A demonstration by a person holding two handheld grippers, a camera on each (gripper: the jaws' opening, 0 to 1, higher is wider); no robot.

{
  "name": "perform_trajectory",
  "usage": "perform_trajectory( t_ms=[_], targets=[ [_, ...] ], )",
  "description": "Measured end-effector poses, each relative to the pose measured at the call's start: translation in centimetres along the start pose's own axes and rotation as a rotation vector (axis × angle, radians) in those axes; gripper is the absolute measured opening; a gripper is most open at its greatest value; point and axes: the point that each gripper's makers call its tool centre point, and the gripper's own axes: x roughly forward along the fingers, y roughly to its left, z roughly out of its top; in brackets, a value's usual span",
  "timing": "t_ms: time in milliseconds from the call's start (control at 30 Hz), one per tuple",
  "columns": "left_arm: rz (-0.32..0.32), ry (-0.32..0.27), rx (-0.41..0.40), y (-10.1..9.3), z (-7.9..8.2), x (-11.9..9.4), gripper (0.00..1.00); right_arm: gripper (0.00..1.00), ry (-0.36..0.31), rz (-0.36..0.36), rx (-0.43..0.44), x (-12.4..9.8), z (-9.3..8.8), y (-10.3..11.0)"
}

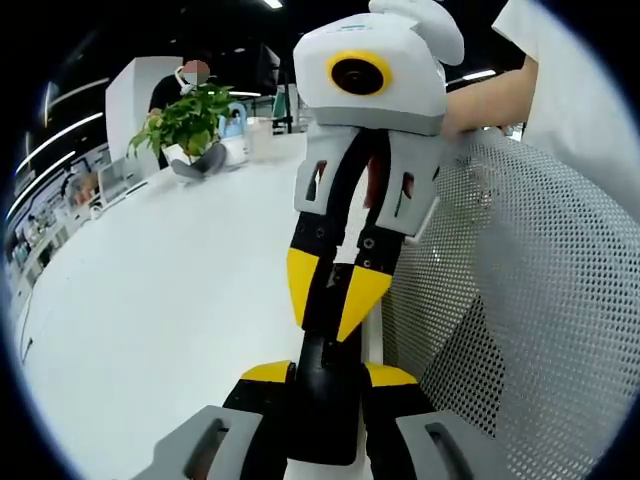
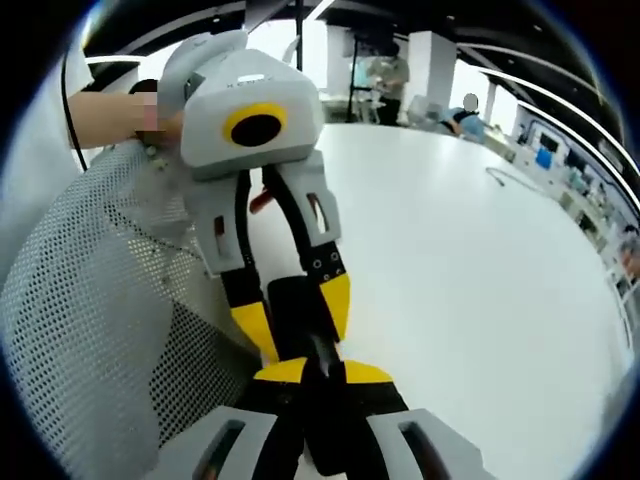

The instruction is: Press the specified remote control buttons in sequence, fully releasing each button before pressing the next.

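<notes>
Remote (image 1: 325,425): slim black slab, smooth plastic, lying lengthwise near the table's near edge. Can't make out any buttons, too dark.
Left gripper (image 1: 328,376): pinching the remote between its yellow pads, one pad on each long side. In the right gripper view it comes down from the top (image 2: 295,315) with the remote (image 2: 300,298) sitting between its tips.
Right gripper (image 2: 322,372): yellow tips pressed together into a wedge, basically no gap. In the left gripper view (image 1: 332,318) that wedge points down onto the far end of the remote; looks like it's touching, but I can't tell for sure.
Gripper bodies: glossy white shells, black linkages, matte grey fingers near the cameras.
Table (image 1: 150,330): big, white, smooth, rounded edge, slightly shiny.
Mesh chair back (image 1: 520,300): pale perforated fabric, curved, pushed right up against the table beside both grippers. It blocks that whole side.
Person's arm (image 1: 490,100): bare forearm with a white sleeve above the mesh.
Potted plant (image 1: 185,125): leafy green, white pot, at the far end of the table.
</notes>
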Motion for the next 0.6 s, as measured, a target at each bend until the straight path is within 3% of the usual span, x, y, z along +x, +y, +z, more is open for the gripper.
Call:
perform_trajectory(
  t_ms=[600],
  targets=[
    [0.002, 0.0, -0.002, 0.0, 0.1, 0.0, 0.26, 0.23, 0.018, -0.035, 0.014, -0.9, -1.1, -0.5]
  ],
)
